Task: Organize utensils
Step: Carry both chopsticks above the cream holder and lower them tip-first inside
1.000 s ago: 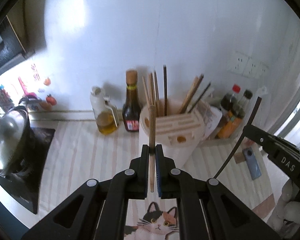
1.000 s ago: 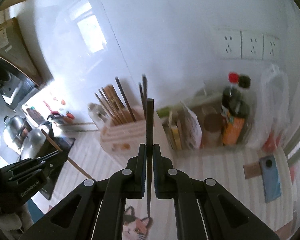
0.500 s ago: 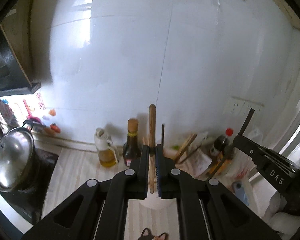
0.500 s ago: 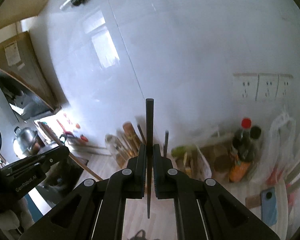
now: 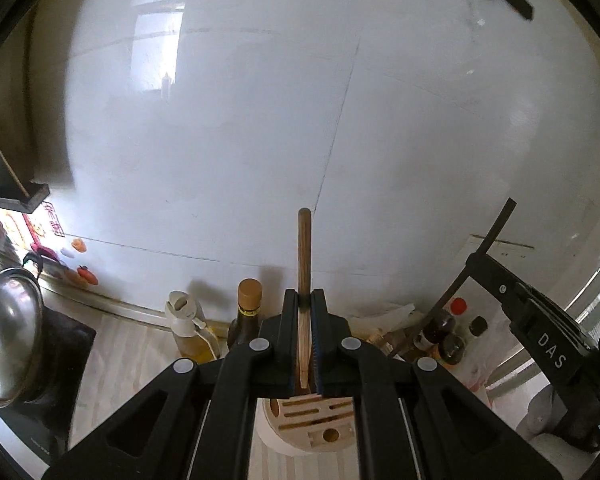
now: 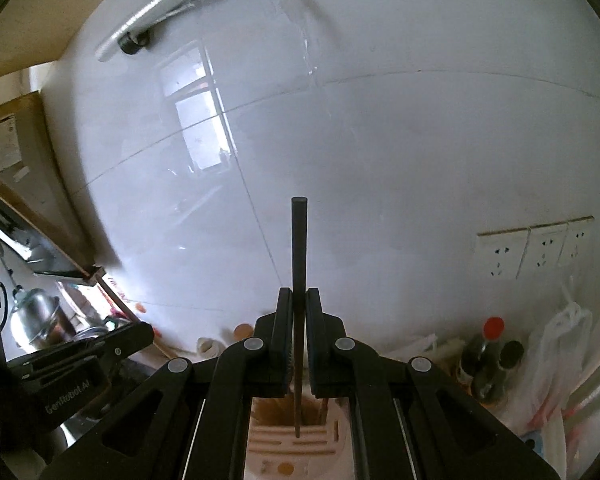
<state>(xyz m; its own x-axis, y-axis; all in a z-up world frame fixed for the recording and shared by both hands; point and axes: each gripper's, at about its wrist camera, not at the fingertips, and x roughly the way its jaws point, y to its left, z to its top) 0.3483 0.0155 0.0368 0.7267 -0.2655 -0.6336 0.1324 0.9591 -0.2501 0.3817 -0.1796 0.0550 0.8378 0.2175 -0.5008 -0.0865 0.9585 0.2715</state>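
My left gripper (image 5: 304,300) is shut on a light wooden chopstick (image 5: 304,248) that stands upright between its pads. Below its jaws sits the white utensil holder (image 5: 312,420) with a slotted wooden top. My right gripper (image 6: 299,298) is shut on a black chopstick (image 6: 299,240), also upright, whose lower tip hangs over the utensil holder (image 6: 296,444). Each view also catches the other tool: the right gripper (image 5: 540,332) with its black stick at the right edge, and the left gripper (image 6: 80,364) at the lower left.
A steel-lidded pot (image 5: 8,336) sits on a dark hob at the left. An oil bottle (image 5: 186,332) and a brown sauce bottle (image 5: 246,316) stand against the white tiled wall. Dark bottles (image 6: 488,356), a plastic bag (image 6: 560,360) and wall sockets (image 6: 540,248) are on the right.
Both grippers have risen with their chopsticks still clamped. The views tilted up toward the wall, and the holder slid from mid-frame to beneath the jaws.
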